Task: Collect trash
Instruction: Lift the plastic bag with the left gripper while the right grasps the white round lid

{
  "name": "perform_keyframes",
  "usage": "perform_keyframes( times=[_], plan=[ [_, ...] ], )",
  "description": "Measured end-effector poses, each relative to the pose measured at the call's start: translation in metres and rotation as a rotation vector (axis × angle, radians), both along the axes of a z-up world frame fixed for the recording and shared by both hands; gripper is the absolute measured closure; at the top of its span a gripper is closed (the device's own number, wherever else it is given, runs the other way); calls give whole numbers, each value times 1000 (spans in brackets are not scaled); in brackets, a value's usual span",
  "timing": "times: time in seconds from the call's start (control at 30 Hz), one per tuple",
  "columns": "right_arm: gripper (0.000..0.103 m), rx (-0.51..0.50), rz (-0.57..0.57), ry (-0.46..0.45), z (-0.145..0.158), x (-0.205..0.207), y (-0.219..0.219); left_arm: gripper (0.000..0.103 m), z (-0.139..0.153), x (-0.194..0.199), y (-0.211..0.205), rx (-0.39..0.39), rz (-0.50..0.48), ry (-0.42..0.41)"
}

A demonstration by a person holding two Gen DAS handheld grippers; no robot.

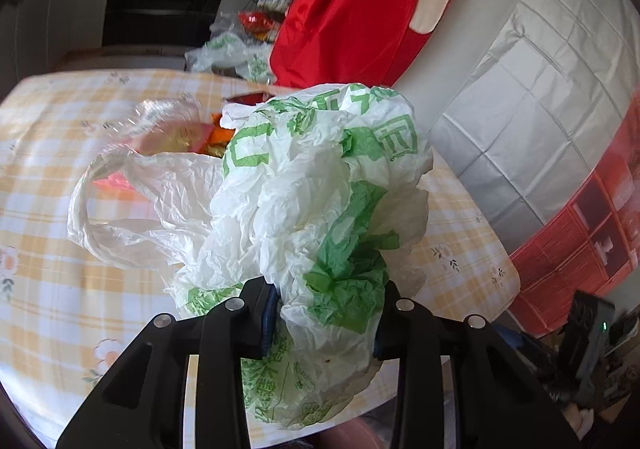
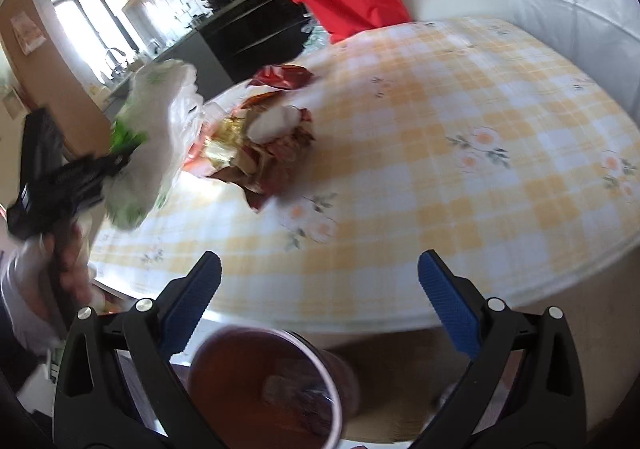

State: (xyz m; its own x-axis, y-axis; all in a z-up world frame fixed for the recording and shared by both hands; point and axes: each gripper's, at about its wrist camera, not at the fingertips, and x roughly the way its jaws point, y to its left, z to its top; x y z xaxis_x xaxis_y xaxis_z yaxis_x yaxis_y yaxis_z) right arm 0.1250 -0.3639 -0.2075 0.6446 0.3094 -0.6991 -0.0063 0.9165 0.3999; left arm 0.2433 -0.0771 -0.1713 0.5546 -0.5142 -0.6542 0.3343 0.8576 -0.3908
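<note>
The plastic bag point(image 1: 316, 185), white with green print and badly crumpled, is clamped in the left gripper point(image 1: 326, 323), whose jaws pinch a bunched fold of it; the bulk of the bag billows up in front of that camera and one handle loop hangs out to the left. From the right wrist view the same bag point(image 2: 156, 137) is held up off the desk point(image 2: 460, 137), at its left edge, blurred. Just beside it on the desk lies a heap of wrappers point(image 2: 260, 145), red, gold and brown, with a white wad on top, and a separate red wrapper point(image 2: 284, 77) lies a little further back. The bag hides most of this heap from the left camera. The desk wears a yellow-and-white checked cloth with flower prints. The right gripper point(image 2: 320, 305) is released, its blue pads wide apart with nothing between them, near the desk's front edge. Below it, off the desk, stands a brown bin point(image 2: 264, 385) with something pale inside. A red cloth point(image 1: 360, 5) hangs behind the desk, and another green-printed bag point(image 1: 228, 53) lies beyond the far edge.
</note>
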Motion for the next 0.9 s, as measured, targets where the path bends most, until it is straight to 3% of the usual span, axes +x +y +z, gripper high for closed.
perform_keyframes(
  times=[0.17, 0.33, 0.5, 0.7, 0.9],
  plan=[
    [6, -78, 81, -47, 9, 36, 24, 69, 7, -36, 28, -21, 36, -34],
    [6, -179, 125, -90, 24, 98, 44, 69, 9, -60, 51, -10, 75, -64],
    [15, -292, 163, -18, 14, 164, 73, 69, 10, -76, 71, -25, 110, -74],
    [20, -370, 195, 55, -5, 199, 97, 69, 7, -88, 88, -38, 115, -72],
    [29, -303, 171, 102, -18, 205, 91, 69, 0, -100, 99, -57, 133, -70]
  ],
)
